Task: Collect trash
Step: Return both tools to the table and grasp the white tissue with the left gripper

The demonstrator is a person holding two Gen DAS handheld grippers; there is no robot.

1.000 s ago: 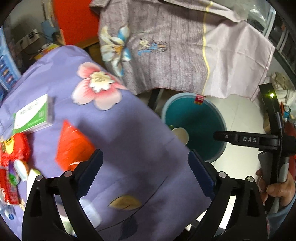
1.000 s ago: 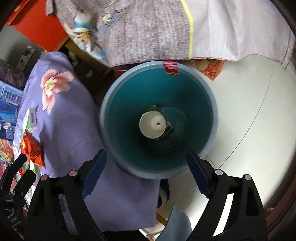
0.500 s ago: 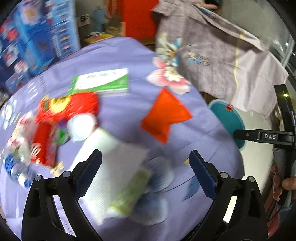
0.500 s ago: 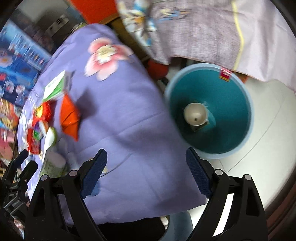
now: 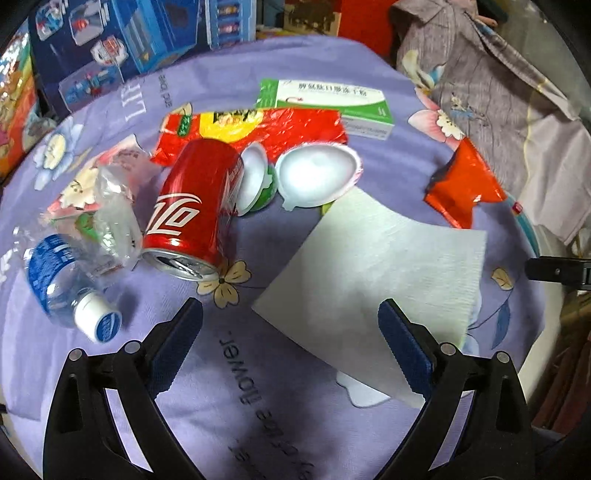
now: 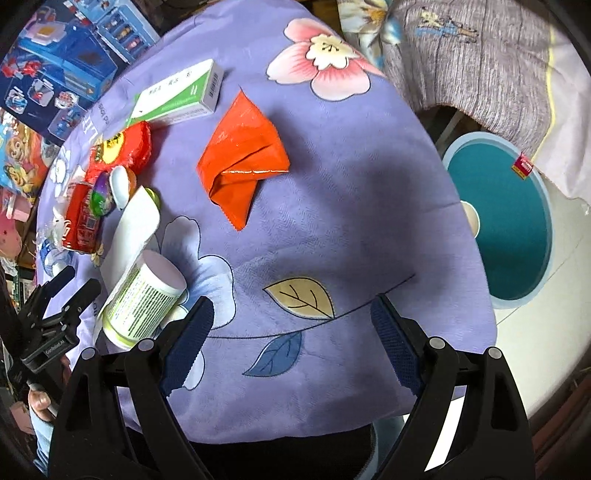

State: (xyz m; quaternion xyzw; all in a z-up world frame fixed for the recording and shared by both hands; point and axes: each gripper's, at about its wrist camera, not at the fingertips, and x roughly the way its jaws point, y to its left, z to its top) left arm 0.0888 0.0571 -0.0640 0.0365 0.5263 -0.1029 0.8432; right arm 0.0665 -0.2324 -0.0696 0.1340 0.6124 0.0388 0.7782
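Note:
Trash lies on a purple flowered cloth [image 5: 303, 387]. In the left wrist view I see a red can [image 5: 192, 206] on its side, a crushed water bottle [image 5: 70, 284], a white napkin [image 5: 373, 273], white cups [image 5: 317, 173], a red snack bag [image 5: 258, 129], an orange wrapper [image 5: 461, 184] and a green-white box [image 5: 332, 99]. My left gripper [image 5: 291, 325] is open and empty, just in front of the napkin. My right gripper [image 6: 291, 317] is open and empty over the cloth. A white pill bottle [image 6: 144, 295] lies left of it. The orange wrapper [image 6: 243, 158] lies ahead.
A teal bin [image 6: 506, 225] stands on the floor right of the table, with a white cup inside. Grey patterned cloth [image 6: 480, 59] hangs behind it. Blue toy boxes [image 5: 147, 33] stand at the far left edge of the table.
Both grippers have swung left from the bin to the table. The left now faces the trash pile close up. The right now looks over the cloth, with the bin at its right edge.

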